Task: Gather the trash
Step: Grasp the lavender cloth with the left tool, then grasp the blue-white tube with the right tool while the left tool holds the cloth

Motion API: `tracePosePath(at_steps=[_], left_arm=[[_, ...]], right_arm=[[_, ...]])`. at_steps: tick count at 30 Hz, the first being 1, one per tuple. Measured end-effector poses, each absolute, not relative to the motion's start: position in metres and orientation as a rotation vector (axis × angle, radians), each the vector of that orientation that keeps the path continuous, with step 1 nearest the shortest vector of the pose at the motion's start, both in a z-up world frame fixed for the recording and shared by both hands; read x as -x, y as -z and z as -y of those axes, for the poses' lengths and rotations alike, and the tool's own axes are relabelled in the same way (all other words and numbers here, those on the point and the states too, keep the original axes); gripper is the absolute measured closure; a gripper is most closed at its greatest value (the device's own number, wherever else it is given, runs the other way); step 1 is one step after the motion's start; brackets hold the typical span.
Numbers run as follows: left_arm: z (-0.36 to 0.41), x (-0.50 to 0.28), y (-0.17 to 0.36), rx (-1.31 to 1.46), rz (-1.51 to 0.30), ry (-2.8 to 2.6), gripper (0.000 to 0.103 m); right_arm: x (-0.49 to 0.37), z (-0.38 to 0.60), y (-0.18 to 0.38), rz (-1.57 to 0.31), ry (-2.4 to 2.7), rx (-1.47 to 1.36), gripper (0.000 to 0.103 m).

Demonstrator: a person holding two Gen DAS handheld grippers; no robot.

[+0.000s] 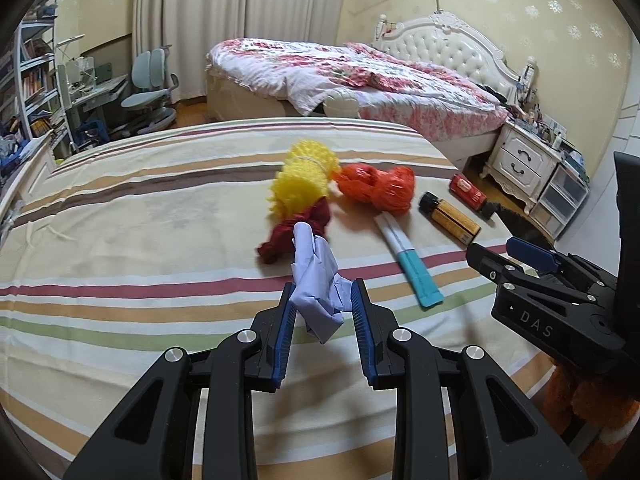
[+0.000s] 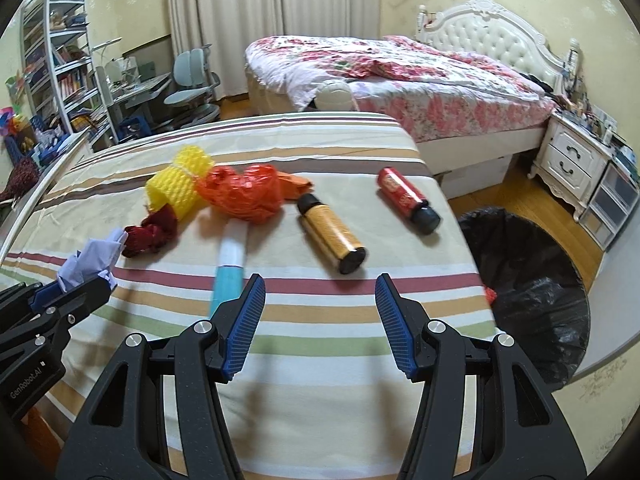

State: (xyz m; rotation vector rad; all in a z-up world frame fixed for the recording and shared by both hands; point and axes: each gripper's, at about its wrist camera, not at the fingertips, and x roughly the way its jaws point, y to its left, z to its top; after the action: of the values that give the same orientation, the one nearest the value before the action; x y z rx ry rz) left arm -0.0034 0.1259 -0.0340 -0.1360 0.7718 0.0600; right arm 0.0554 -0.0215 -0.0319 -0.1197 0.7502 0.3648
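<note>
Left wrist view: the left gripper (image 1: 323,294) is clamped on a crumpled pale blue glove (image 1: 316,276), its blue pads pressing the bunched lower part while a finger of the glove sticks up above the fingertips. The glove hangs over the striped bedsheet (image 1: 140,240), in front of a dark red cloth scrap (image 1: 296,232). Behind that lie a yellow foam net (image 1: 304,180) and a crumpled orange plastic bag (image 1: 376,188). To the right of the held glove lie a white and teal tube (image 1: 408,260), a gold bottle with a black cap (image 1: 448,218) and, farther off, a red bottle (image 1: 466,192). The right gripper (image 1: 500,258) reaches in from the right edge.

Right wrist view: the right gripper (image 2: 320,300) stands about half open with nothing between its pads, above bare sheet. The teal tube end (image 2: 228,276) lies just beside its left finger; the gold bottle (image 2: 332,236) lies beyond the fingertips and the red bottle (image 2: 408,200) farther right. At the bed's right side stands a bin lined with a black bag (image 2: 532,292); a small red scrap (image 2: 491,294) shows inside near its rim. At far left the left gripper (image 2: 76,288) holds the blue glove (image 2: 92,260), well apart from the bin.
</note>
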Motion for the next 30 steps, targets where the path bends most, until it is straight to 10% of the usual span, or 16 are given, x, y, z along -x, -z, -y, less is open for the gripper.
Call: tracePosePath(at_steps=[30], left_arm=[[-0.184,0.013,0.045,0.221,-0.777,-0.146,0.074]], right_arm=[[-0.047,-0.044,0.048,-0.831,-0.468,0.232,0.084]])
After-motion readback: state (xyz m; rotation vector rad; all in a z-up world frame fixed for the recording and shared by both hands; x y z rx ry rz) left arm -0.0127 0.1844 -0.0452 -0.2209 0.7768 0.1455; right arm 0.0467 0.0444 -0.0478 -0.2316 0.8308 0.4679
